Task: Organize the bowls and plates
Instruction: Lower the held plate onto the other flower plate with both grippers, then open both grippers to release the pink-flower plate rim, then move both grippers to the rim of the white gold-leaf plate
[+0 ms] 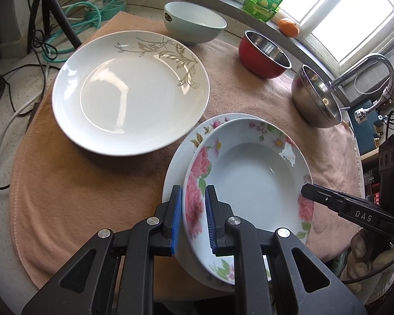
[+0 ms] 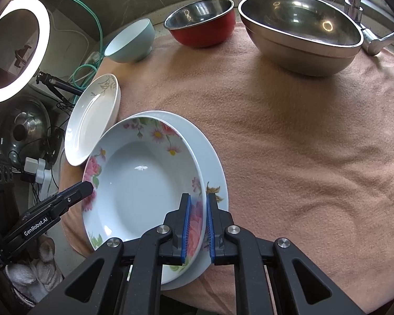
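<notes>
We have the floral dish (image 1: pixel 260 181) gripped on two sides: our left gripper (image 1: pixel 193 218) is clamped on its left rim, and our right gripper (image 2: pixel 197 225) pinches the opposite rim, though its jaws are starting to ease apart with the rim between them. The dish sits on a floral plate (image 1: pixel 176 162) on the near part of the cloth (image 1: pixel 92 183), so one stack looks built. The white plate (image 1: pixel 131 92) lies alone just left of that stack, not yet stacked. Along the far edge the blue bowl (image 1: pixel 194 22), red bowl (image 1: pixel 264 51) and steel bowl (image 1: pixel 315 97) stand apart, unnested. By our reckoning the plates are partly done and the bowls remain.
</notes>
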Motion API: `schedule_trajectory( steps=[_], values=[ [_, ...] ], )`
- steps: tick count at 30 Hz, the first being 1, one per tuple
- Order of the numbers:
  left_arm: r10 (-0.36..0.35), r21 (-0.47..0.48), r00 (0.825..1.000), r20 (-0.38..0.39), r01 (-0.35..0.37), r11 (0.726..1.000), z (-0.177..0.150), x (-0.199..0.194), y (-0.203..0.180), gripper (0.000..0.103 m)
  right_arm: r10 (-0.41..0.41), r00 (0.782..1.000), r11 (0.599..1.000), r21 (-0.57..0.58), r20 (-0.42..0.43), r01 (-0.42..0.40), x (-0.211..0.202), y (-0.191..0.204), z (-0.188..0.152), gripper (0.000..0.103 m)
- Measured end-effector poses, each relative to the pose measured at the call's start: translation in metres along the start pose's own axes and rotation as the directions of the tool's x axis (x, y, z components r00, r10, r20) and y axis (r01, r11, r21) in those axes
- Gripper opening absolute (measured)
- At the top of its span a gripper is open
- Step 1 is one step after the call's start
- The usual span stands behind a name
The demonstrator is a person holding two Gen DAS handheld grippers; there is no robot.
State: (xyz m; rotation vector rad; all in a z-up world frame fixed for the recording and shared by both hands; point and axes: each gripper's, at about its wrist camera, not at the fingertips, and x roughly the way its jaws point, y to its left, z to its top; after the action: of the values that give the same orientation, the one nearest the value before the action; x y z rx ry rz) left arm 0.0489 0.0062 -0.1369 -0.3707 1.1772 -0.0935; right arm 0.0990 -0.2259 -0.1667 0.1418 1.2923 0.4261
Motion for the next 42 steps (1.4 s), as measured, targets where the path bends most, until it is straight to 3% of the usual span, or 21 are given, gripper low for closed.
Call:
schedule_trajectory(
  steps=[21, 28, 42],
  values=[
    [0.007, -0.043, 0.998, 0.065, -0.005, 0.999, -0.010, -0.030, 0.019, 0.015, -0.043, 0.995, 0.998, -0.038, 0.090, 0.047, -0.027, 0.009, -0.002, 0.014],
    [0.017, -0.095, 0.995, 0.102, -0.007, 0.995, -0.010, -0.047, 0.040, 0.015, 0.008, 0.993, 0.999, -0.044, 0.121, -0.002, -0.037, 0.021, 0.002, 0.017],
    [0.064, -0.207, 0.987, 0.148, -0.033, 0.978, -0.002, -0.064, 0.093, 0.019, 0.008, 0.990, 0.979, -0.204, 0.141, 0.021, -0.038, 0.081, 0.039, 0.017]
  ],
)
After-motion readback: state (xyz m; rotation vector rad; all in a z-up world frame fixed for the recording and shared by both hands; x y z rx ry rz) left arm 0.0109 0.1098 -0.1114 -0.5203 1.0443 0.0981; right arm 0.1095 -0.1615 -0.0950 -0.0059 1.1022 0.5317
